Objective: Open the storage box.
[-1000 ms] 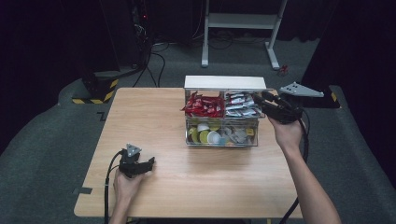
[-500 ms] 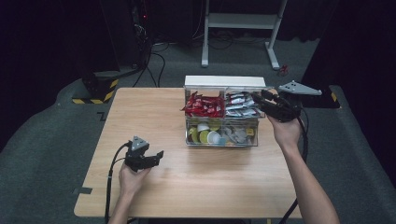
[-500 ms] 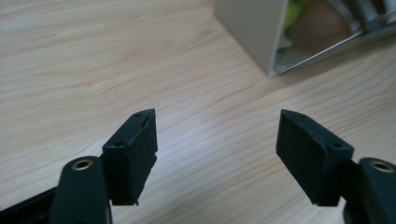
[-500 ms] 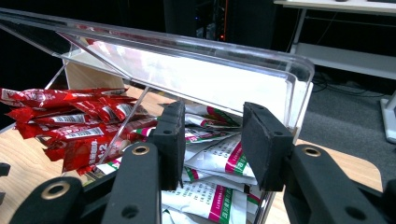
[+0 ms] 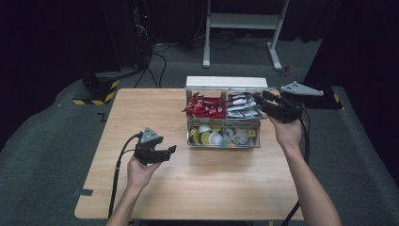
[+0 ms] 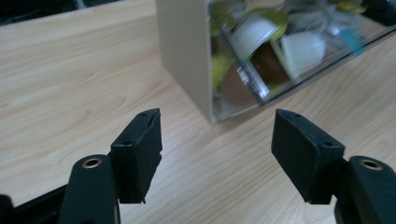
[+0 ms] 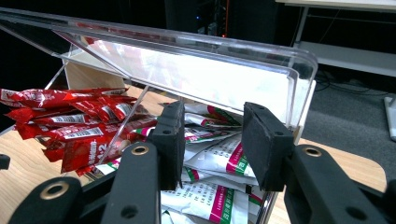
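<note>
A clear organiser box stands at the table's back middle. Its top holds red sachets on the left and white sachets on the right; pods fill the lower drawer. My right gripper hovers at the white sachet compartment. In the right gripper view it is open under the raised clear lid, with white sachets behind the gap and red sachets to the left. My left gripper is open in front of the box's left corner, facing the pods.
The wooden table has bare room left of and in front of the box. Behind it on the floor stand a white desk frame and a black-and-yellow striped block with cables.
My left gripper has moved forward and to the right, closer to the box's front left corner. The right gripper has stayed at the white sachet compartment.
</note>
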{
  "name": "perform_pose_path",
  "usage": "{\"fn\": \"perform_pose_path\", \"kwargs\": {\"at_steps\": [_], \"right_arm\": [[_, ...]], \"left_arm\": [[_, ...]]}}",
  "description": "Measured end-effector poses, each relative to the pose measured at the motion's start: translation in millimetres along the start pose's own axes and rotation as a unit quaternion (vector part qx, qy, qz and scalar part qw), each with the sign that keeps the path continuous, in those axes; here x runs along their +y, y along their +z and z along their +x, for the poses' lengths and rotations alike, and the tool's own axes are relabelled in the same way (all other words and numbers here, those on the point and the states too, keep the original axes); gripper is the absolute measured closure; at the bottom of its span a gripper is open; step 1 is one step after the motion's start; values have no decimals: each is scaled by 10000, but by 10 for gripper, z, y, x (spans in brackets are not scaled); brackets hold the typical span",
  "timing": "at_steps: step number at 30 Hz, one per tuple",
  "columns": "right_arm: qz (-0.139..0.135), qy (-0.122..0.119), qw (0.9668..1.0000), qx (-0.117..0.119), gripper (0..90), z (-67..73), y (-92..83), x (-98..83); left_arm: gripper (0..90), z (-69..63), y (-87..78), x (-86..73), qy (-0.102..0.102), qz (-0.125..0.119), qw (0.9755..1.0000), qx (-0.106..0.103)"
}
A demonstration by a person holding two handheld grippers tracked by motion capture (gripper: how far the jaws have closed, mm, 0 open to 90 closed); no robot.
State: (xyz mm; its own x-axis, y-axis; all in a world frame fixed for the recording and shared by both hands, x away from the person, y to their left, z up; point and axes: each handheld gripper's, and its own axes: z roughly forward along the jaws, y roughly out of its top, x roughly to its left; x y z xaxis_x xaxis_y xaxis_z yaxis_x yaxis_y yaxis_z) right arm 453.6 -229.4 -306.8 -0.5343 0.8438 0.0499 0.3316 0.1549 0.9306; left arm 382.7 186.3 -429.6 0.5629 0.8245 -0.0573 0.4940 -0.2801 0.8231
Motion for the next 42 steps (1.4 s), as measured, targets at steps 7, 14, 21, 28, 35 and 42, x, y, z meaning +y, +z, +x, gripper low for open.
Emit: {"fn": "perform_pose_path", "kwargs": {"at_steps": [7,14,21,28,35,42], "right_arm": [[-27,12,10000,12,593,-1,10,-15],[-6,35,10000,45,593,-11,18,-14],[53,48,10000,59,591,-11,14,2],[79,48,10000,36,591,-7,16,14],[94,58,9999,44,591,-9,15,17],[82,81,9999,70,588,-11,15,13]], "left_arm": [[370,-41,-96,261,-204,-388,9986,-287],[395,-95,-175,542,-165,-667,9973,-274],[425,-111,-205,814,-175,-811,9962,-255],[446,-146,-124,1029,-58,-749,9969,-247],[472,-138,-23,1158,-43,-725,9972,-198],[558,-157,77,1248,-52,-615,9980,-149]]}}
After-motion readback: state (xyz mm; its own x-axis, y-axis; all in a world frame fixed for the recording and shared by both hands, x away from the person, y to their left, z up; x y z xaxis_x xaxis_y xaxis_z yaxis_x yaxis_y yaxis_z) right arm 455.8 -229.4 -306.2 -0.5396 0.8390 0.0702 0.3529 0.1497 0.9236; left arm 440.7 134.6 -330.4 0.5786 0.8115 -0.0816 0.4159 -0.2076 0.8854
